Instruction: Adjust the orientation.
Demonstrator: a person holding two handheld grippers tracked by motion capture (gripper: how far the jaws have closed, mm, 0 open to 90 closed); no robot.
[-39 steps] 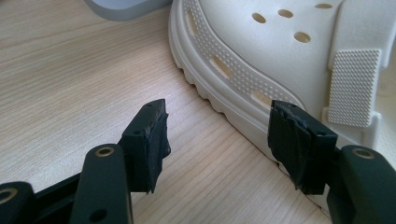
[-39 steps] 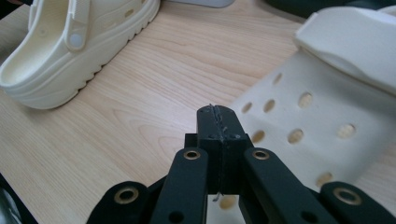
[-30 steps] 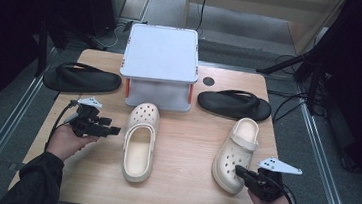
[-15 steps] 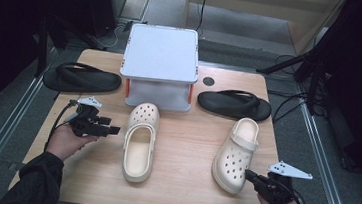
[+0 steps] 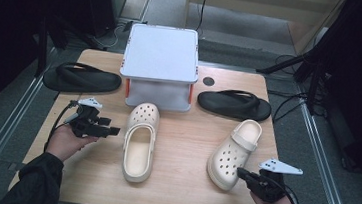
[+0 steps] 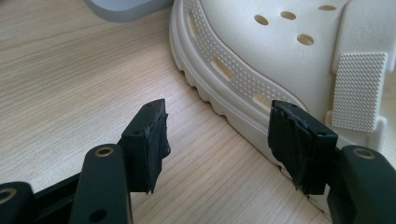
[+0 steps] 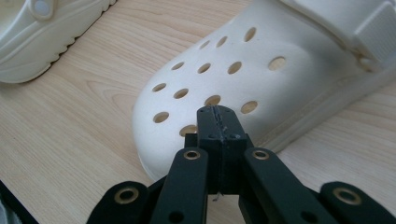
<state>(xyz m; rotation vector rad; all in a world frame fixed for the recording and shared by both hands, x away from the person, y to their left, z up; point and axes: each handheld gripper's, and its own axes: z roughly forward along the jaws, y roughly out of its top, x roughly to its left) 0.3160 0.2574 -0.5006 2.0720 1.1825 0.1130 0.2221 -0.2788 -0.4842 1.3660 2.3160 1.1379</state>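
Two cream clogs on the counter. Left gripper, jaws wide open and empty, sits just beside the left clog; slide in so the sidewall lands between the pads. Right gripper, jaws fully closed on nothing, at the right clog toe; open before approaching.

The table has open wood between the left clog and the right clog, running to the near edge. A grey box blocks the middle of the far edge. A black sandal occupies the far left corner and another black sandal the far right side. Narrow gaps separate the box from each sandal. The near left corner is bare wood.
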